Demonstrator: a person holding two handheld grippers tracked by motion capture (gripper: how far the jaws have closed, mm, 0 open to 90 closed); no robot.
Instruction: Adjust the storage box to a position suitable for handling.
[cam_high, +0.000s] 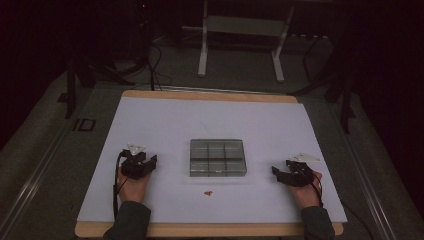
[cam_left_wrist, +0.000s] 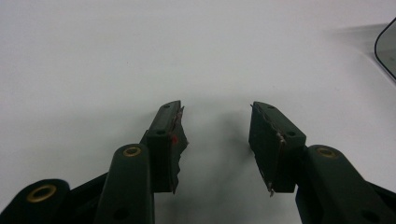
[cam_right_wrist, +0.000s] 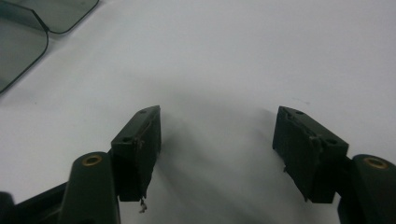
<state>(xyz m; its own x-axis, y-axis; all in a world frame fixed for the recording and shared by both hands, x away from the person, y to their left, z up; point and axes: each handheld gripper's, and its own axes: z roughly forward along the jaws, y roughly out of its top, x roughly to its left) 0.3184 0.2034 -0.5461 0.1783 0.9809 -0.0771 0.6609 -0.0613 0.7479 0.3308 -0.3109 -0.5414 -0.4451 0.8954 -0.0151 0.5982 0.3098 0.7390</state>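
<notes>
The left gripper (cam_high: 150, 161) and right gripper (cam_high: 278, 173) rest on the white table sheet (cam_high: 165, 120), jaws spread with nothing between them. Between the 2 sits the clear plastic compartment box (cam_high: 218, 157) (6 cells), a small red scrap (cam_high: 207, 192) just before it.

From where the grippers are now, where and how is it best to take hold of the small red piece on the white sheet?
The small red piece lies flat and alone on the white sheet, just in front of the clear compartment tray. It is tiny and low, so probably come straight from above with either open gripper and pinch across its narrow width. Its exact shape is too small to tell.
</notes>
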